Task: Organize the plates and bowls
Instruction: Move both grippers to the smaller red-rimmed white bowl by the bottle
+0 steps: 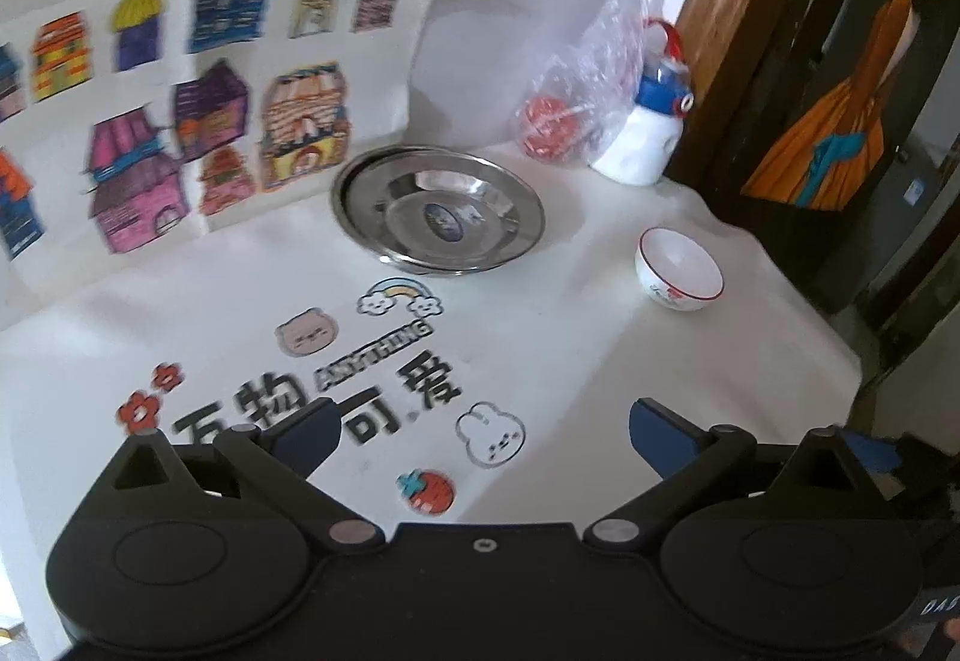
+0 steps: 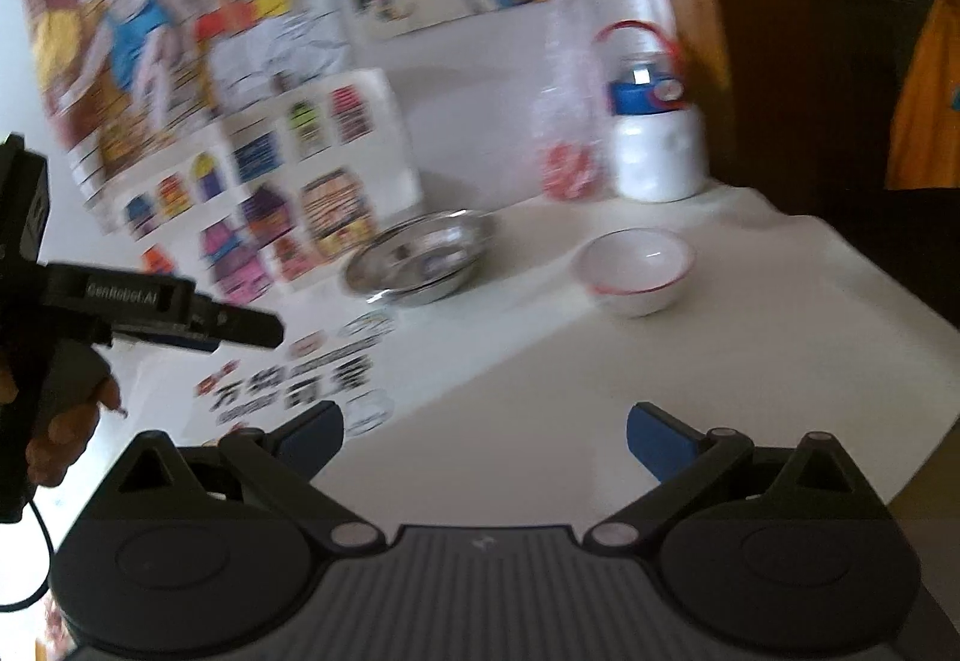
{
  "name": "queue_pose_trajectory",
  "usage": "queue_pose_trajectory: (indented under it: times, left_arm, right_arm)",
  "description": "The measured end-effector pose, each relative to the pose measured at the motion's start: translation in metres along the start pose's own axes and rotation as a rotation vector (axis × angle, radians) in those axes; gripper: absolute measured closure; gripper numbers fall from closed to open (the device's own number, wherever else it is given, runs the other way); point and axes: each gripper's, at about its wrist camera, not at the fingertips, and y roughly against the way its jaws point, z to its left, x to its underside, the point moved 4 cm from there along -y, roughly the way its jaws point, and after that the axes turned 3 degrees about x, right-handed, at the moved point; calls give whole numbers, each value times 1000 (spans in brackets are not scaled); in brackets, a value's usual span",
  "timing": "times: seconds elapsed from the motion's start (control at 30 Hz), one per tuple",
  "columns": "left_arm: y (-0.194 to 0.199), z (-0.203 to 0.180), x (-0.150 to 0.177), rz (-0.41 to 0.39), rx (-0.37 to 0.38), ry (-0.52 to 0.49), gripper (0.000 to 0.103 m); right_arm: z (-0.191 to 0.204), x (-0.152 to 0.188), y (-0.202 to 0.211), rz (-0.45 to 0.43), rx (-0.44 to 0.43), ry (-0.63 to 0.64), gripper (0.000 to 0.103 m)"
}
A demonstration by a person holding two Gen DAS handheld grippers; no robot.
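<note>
A steel plate [image 1: 439, 208] is seen near the table's [image 1: 600, 361] back edge, against a propped sheet of house drawings [image 1: 198, 109]. A bowl [image 1: 679, 268] stands apart, nearer the right edge. The left gripper [image 1: 483, 436] and right gripper [image 2: 485, 439] are spread wide, with nothing held by their fingers.

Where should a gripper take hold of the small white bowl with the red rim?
On the rim of the small white bowl with the red rim, one finger inside and one outside, coming from above. It stands upright, mouth open and apparently empty, clear of the steel plate.
</note>
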Motion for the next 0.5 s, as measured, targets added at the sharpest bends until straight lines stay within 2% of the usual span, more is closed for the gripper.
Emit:
queue_pose_trajectory:
  times: [0.27, 0.5]
  left_arm:
    - [-64, -36, -37, 54, 3, -54, 1]
    - [-121, -65, -73, 40, -6, -123, 1]
  right_arm:
    - [-65, -32, -28, -50, 163, -89, 0]
    - [-105, -47, -65, -36, 227, -140, 0]
